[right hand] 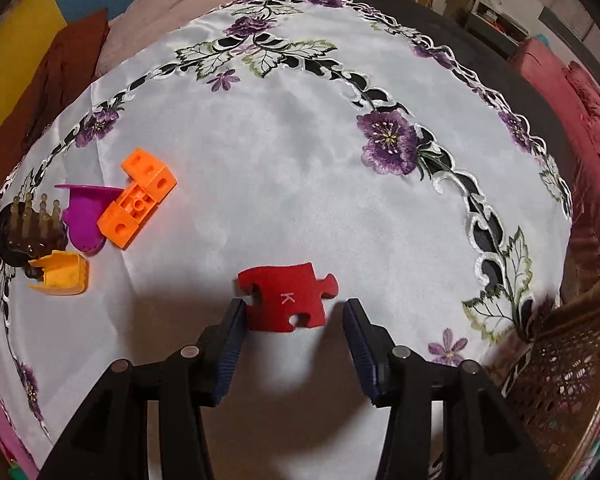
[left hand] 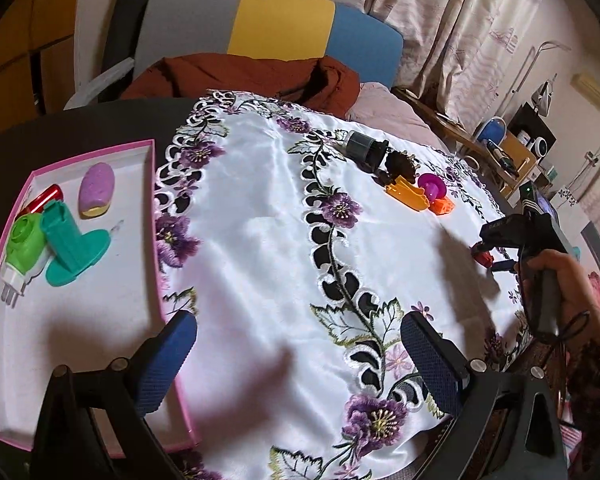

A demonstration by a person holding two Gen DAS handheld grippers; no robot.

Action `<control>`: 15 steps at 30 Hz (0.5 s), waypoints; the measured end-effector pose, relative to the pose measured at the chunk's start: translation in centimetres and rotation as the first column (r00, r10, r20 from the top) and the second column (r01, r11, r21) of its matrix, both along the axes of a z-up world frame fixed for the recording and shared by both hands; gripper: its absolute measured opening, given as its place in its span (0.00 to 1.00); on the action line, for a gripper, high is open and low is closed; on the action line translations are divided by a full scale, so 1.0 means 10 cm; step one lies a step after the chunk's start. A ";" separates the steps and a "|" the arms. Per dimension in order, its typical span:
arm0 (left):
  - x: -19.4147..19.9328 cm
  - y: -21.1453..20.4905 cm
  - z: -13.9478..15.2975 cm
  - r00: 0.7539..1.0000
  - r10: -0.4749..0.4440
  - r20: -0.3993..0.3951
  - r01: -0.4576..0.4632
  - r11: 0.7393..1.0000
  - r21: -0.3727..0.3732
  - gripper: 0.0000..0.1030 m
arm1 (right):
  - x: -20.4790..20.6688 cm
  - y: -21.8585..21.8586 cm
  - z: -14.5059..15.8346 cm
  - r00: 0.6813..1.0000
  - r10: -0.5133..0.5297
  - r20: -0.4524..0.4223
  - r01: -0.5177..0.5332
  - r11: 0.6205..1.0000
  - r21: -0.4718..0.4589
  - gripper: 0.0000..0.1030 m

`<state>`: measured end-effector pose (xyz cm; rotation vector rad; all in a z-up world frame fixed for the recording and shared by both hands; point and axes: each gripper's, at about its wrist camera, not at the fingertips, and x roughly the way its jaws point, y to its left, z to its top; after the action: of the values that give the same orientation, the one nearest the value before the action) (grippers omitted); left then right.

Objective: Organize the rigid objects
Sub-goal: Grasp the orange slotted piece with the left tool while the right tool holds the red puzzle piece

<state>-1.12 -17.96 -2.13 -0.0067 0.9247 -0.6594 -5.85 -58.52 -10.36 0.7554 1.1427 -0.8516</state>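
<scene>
A red puzzle piece [right hand: 287,298] marked K lies flat on the white cloth, between the tips of my open right gripper [right hand: 296,312]; the left finger touches its edge, the right finger stands apart. It also shows in the left wrist view [left hand: 485,256] under the right gripper [left hand: 496,254]. My left gripper [left hand: 300,344] is open and empty, low over the cloth beside the pink tray [left hand: 156,208]. The tray holds a teal stand [left hand: 74,242], a green plug device [left hand: 22,248], a purple oval [left hand: 96,190] and a red item [left hand: 44,197].
A cluster lies on the cloth: orange block piece [right hand: 138,198], magenta piece [right hand: 86,212], yellow-orange clip [right hand: 62,272], brown brush [right hand: 30,226], and a dark cylinder [left hand: 366,148]. A chair with a rust cloth [left hand: 240,74] stands behind the table. A wicker basket [right hand: 568,360] is at right.
</scene>
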 end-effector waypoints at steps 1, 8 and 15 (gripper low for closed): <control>0.01 -0.03 0.00 1.000 -0.003 -0.003 0.003 1.000 0.002 1.00 | 0.01 0.01 0.01 1.000 0.010 0.025 -0.010 1.000 -0.005 0.49; 0.10 -0.33 0.05 1.000 -0.028 0.003 0.028 1.000 0.010 1.00 | 0.11 0.12 0.01 0.990 0.086 0.112 -0.089 0.996 0.016 0.39; 0.25 -0.94 0.05 0.995 -0.098 0.000 0.098 0.994 0.046 1.00 | 0.12 0.13 0.06 0.975 0.104 0.197 -0.114 0.993 0.042 0.39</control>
<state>1.37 -27.33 -1.59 0.0809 0.9426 -0.7284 -4.66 -57.19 -9.72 0.7942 1.0255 -0.6426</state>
